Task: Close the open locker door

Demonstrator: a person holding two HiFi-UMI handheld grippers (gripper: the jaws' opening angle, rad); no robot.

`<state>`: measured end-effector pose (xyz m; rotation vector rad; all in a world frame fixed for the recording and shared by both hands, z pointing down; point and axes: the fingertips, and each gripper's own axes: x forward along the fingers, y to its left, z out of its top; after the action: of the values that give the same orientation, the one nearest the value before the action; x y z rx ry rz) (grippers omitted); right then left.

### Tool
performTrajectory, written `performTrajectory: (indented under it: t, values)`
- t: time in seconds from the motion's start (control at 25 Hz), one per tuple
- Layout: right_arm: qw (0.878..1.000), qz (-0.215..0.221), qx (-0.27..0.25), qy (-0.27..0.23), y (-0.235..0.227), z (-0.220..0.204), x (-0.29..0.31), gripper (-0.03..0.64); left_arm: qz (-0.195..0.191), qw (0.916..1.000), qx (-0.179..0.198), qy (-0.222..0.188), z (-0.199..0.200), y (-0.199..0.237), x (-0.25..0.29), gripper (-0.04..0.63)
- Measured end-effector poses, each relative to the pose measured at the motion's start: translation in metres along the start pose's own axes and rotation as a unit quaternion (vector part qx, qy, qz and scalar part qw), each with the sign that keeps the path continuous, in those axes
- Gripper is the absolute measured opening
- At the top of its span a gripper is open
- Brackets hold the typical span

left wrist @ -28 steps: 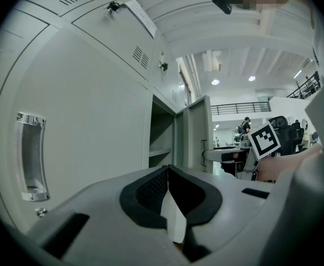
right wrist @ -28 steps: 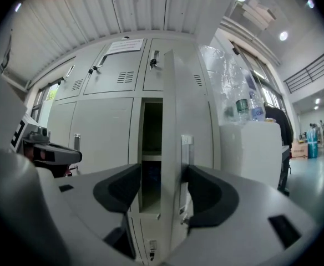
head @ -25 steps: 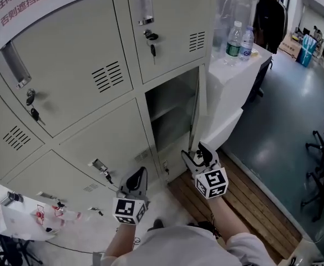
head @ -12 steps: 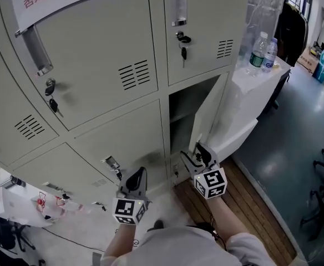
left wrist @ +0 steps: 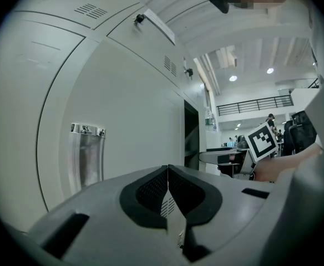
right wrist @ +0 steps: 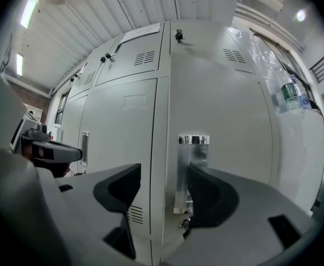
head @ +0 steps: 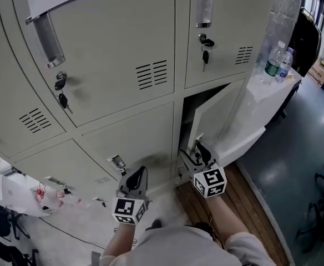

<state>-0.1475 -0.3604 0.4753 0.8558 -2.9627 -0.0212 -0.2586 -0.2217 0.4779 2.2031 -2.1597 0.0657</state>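
The open locker door (head: pixel 216 118) is smooth, matt painted metal, its handle (right wrist: pixel 192 168) bright polished metal, the right claw (right wrist: pixel 159 195) is matt black plastic, and the low platform (head: pixel 253 206) beside the lockers is bare slatted wood.

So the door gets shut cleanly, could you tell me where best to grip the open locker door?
Probably the upright metal handle on the locker door, from straight in front: a narrow vertical strip, in line with the right gripper's open jaws.
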Motion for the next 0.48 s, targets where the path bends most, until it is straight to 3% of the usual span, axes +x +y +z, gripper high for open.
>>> performTrajectory:
  t: [0.48]
  values:
    - [1.000, 0.019, 0.004, 0.000, 0.004, 0.003, 0.038, 0.250, 0.012, 0.9999, 0.000, 0.000, 0.004, 0.017, 0.008, 0.009]
